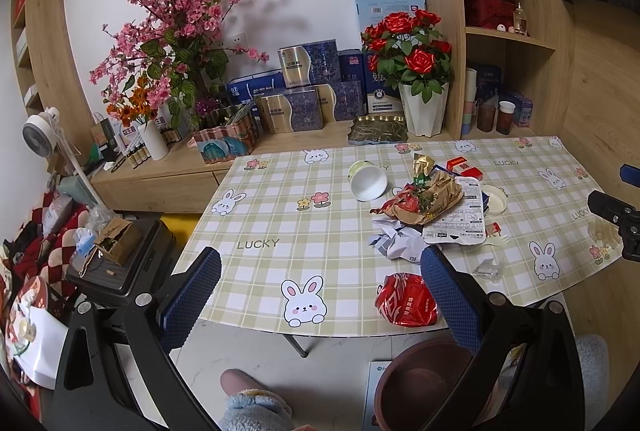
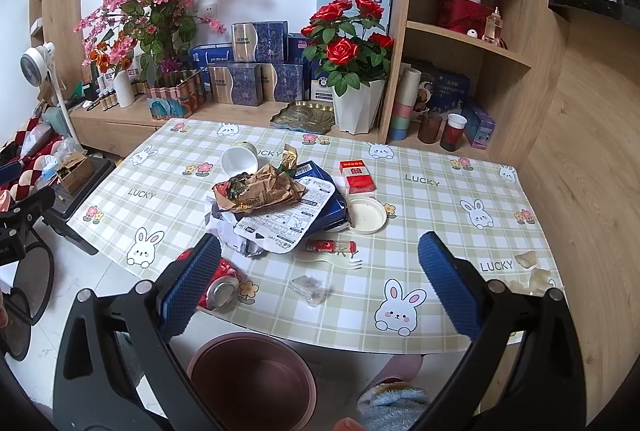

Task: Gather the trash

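Observation:
Trash lies on a checked tablecloth (image 1: 280, 231): a crushed red can (image 1: 404, 301) at the front edge, crumpled brown paper (image 1: 432, 201), a white cup on its side (image 1: 368, 181), a printed tray lid (image 1: 460, 219), white crumpled paper (image 1: 394, 241). The right wrist view shows the can (image 2: 218, 281), a red cigarette pack (image 2: 356, 175), a round lid (image 2: 366, 215), a plastic spork (image 2: 340, 263) and a clear wrapper (image 2: 310, 289). A brown bin (image 2: 252, 379) stands on the floor below the table edge. My left gripper (image 1: 320, 287) and right gripper (image 2: 320, 283) are both open, empty, above the table's front edge.
A low wooden cabinet behind the table holds flower pots (image 1: 422, 107), blue boxes (image 1: 304, 87) and a metal tray (image 1: 378, 131). Shelves (image 2: 472, 43) rise at the right. A black case (image 1: 120, 263) and a fan (image 1: 38, 137) stand at the left. My slippered feet (image 1: 252, 403) are below.

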### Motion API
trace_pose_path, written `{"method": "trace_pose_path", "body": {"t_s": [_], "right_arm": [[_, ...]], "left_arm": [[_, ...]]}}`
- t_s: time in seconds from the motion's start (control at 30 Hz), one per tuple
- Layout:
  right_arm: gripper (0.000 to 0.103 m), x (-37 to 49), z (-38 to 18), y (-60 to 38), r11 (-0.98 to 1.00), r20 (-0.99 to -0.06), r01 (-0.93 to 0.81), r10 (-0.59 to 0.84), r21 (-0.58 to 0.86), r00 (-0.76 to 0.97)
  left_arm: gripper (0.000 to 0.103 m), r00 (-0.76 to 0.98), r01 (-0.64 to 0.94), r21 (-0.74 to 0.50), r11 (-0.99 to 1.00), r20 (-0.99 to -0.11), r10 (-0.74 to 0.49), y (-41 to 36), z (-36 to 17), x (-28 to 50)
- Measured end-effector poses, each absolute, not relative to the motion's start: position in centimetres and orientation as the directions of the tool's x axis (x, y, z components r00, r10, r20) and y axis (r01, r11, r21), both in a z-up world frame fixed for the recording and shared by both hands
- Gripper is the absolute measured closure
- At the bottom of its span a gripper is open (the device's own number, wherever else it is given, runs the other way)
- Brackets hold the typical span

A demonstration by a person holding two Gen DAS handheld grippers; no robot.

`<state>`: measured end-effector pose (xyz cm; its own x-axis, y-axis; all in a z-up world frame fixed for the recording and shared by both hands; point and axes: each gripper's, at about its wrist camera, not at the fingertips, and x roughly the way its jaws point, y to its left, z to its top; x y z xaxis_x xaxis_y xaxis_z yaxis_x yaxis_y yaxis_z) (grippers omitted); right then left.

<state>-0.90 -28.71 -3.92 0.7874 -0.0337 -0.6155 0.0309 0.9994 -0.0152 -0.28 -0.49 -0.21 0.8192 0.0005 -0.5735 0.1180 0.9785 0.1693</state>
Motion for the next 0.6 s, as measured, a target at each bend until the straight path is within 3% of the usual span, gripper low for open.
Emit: {"method": "trace_pose_path", "body": {"t_s": [0.6], "right_arm": [[0.006, -0.89, -3.91, -28.62, 0.999, -0.618, 0.034, -0.039, -0.019, 0.785]], "left_arm": [[0.005, 0.817, 0.118, 0.167, 0.979, -0.576, 0.000, -0.49, -0.24, -0.20]]}}
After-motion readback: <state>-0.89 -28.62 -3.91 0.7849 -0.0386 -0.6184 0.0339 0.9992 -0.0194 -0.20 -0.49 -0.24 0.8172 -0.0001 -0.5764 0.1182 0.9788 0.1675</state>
